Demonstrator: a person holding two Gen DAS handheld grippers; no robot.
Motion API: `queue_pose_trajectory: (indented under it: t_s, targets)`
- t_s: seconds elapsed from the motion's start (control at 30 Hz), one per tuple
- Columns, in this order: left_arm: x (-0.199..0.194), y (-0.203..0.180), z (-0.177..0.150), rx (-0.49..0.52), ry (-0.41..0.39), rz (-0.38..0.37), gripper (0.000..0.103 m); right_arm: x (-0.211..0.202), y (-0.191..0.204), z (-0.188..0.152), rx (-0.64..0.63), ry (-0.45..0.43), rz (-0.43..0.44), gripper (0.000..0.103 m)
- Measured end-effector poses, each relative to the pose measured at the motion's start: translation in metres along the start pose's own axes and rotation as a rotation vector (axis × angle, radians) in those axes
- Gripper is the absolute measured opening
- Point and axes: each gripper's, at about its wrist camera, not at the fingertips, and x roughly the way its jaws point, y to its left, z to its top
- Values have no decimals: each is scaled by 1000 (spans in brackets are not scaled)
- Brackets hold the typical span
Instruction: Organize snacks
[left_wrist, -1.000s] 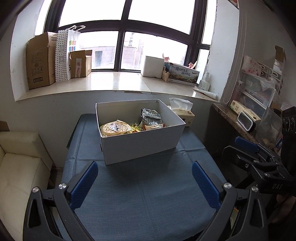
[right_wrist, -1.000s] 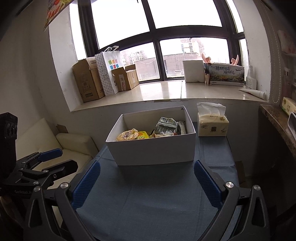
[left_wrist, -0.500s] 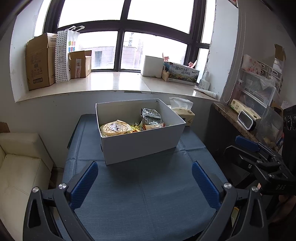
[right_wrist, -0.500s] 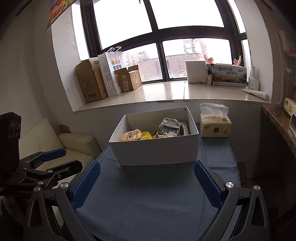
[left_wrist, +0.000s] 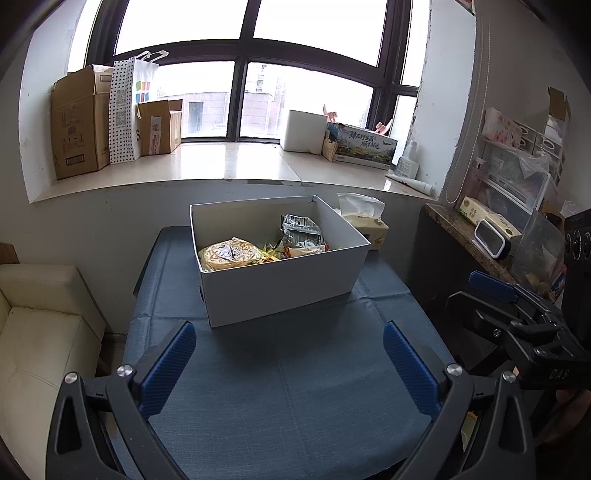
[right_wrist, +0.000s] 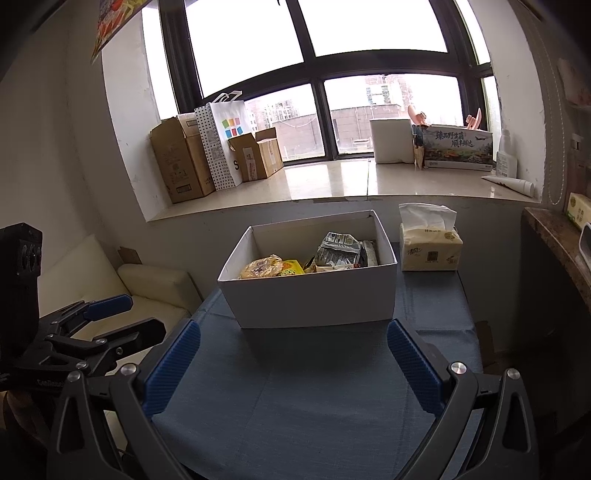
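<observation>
A white cardboard box (left_wrist: 291, 291) (right_wrist: 314, 299) stands on the blue-clothed table (left_wrist: 295, 387) and holds several snack packets: a golden bag (left_wrist: 231, 253) (right_wrist: 262, 266) at the left and a silver-grey packet (left_wrist: 301, 230) (right_wrist: 338, 249) at the right. My left gripper (left_wrist: 291, 362) is open and empty, held above the table's near side, short of the box. My right gripper (right_wrist: 293, 363) is also open and empty, likewise short of the box. Each gripper shows at the edge of the other's view, the right one (left_wrist: 517, 306) and the left one (right_wrist: 99, 317).
A tissue box (right_wrist: 430, 245) (left_wrist: 365, 221) stands right of the white box. Cardboard boxes (left_wrist: 77, 122) and a dotted bag (left_wrist: 127, 110) sit on the window sill. A cream sofa (left_wrist: 40, 325) is left of the table; a cluttered shelf (left_wrist: 509, 206) is at the right.
Both grippers have drifted slightly; the right wrist view has shifted a little so the box sits further right. Nothing was grasped or released.
</observation>
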Motion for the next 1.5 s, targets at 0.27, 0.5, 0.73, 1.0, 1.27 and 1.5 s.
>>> queue_pose_trajectory:
  t_s: [0.27, 0.5, 0.73, 1.0, 1.27, 1.5]
  targets:
    - [0, 0, 0, 0, -1, 6, 103, 0, 1, -1, -2, 2, 0, 103]
    - [0, -2, 0, 3, 3, 2, 103, 0, 2, -2, -8, 6, 8, 103]
    - [1, -1, 0, 2, 5, 0, 103, 0, 2, -3, -4, 4, 11, 103]
    - [2, -2, -1, 3, 7, -1, 103, 0, 3, -4, -6, 11, 13, 103]
    - [2, -1, -2, -2, 6, -9, 103, 0, 2, -4, -3, 11, 16, 103]
    - [1, 0, -2, -1, 2, -16, 103, 2, 3, -5, -3, 15, 15, 103]
